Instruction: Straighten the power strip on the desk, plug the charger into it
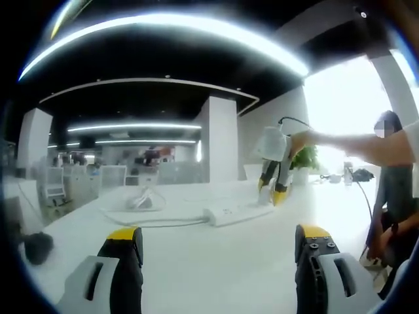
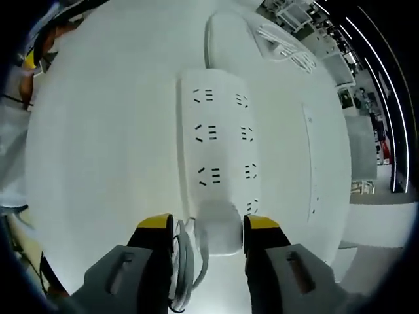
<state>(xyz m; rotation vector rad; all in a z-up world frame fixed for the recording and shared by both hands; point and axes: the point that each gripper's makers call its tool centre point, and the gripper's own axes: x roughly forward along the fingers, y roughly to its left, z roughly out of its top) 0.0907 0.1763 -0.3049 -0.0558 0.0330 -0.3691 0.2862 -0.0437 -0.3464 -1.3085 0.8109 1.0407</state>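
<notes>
Both right gripper (image 2: 208,226) jaws clamp charger (image 2: 218,229) over power strip (image 2: 216,137)

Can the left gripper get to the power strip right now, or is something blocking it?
Probably yes. Only bare white desk lies between the open left gripper and the power strip. The right gripper, holding the charger, is at the strip's far end, so the near end looks free.

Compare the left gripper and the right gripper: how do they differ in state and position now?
The left gripper is open and holds nothing; the right gripper is closed on the white rounded charger. The left one hangs back from the white rectangular power strip, above the white desk; the right one is at the strip's end. Both have yellow-tipped black jaws.
</notes>
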